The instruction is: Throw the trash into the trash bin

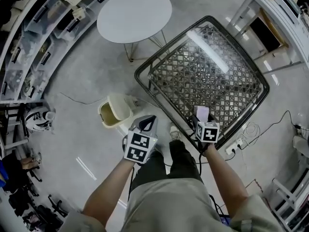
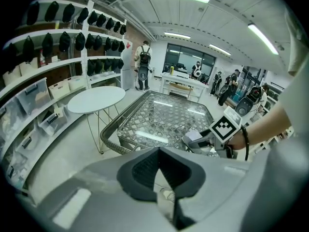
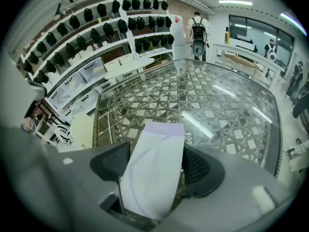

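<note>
Plainly the main risk is a drop in the wrong place. The right gripper (image 3: 157, 152) has its jaws set wide on a flat white packet (image 3: 153, 170), which stands up between the pads. It is over the near edge of the glass desk (image 1: 141, 74), not over the bin (image 1: 103, 114). The bin sits on the floor to the left, past the left gripper (image 1: 147, 122), whose jaws are closed tip to tip on nothing. Letting go here would leave the packet on the glass. A thin packet could also slide out during the swing across, or catch the desk's rim or the other gripper.

How firmly the pads press I cannot tell; they seem to touch both its edges. The packet's lower end is sunk in the gripper body, and its print is unreadable. The left gripper view shows no bin, and the bin's inside is only partly seen.
</note>
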Available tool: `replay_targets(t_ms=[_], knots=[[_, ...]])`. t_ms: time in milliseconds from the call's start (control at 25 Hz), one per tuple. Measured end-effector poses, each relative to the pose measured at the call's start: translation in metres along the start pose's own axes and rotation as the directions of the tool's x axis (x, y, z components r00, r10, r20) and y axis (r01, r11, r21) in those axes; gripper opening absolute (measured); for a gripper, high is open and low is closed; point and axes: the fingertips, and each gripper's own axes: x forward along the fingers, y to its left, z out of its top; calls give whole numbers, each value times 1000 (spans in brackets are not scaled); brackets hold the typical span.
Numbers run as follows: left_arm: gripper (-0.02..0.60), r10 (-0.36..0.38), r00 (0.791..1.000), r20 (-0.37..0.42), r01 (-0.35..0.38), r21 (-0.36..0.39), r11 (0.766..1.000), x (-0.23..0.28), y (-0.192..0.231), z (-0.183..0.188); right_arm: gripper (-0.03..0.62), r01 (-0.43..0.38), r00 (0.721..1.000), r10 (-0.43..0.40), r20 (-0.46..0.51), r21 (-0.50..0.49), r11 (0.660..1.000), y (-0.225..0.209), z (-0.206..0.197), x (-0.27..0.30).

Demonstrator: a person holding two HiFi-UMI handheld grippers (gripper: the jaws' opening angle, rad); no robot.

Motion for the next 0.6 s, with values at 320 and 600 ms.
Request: replay_targets(t_ms=[320, 600], knots=[[3, 31, 999, 24, -30, -28, 999, -22, 12, -2, 327, -14, 999, 11, 47, 75, 997, 3, 17, -17], [3, 104, 988, 113, -100, -41, 994, -69, 37, 21, 327, -126, 971, 122, 207, 6, 992, 50, 94, -77]])
